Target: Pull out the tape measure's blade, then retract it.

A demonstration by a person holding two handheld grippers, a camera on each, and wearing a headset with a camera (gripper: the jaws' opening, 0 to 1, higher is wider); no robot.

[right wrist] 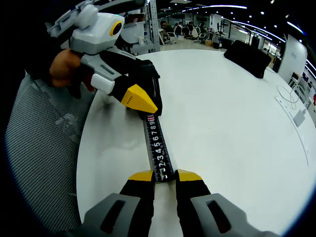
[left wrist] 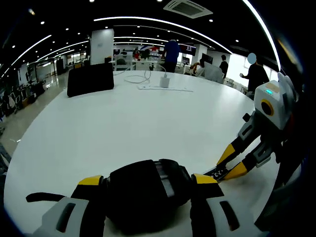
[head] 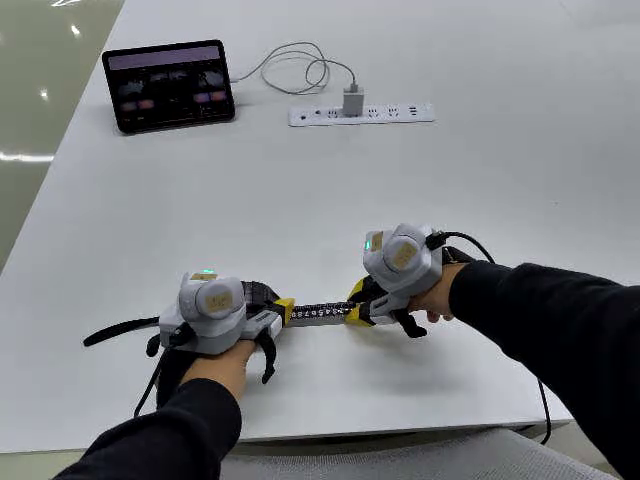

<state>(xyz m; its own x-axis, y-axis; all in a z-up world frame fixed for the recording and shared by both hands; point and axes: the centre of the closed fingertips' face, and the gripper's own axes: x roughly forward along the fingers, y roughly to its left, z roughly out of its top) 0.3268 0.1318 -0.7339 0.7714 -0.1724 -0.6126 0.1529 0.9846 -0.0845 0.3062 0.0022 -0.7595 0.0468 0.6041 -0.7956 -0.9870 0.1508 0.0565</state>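
Overhead, the left gripper (head: pixel 281 311) and right gripper (head: pixel 352 314) hover near each other over the table (head: pixel 300 180), a short blade (head: pixel 320 311) stretched between them. Left gripper view: its jaws clamp both sides of the black case (left wrist: pixel 148 192). Right gripper view: its jaws are pinched on the blade's tip — the case lies straight ahead.

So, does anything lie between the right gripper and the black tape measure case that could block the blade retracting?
Nothing visible does. The black numbered blade runs free over the white table from the right gripper to the black tape measure case in the left gripper.
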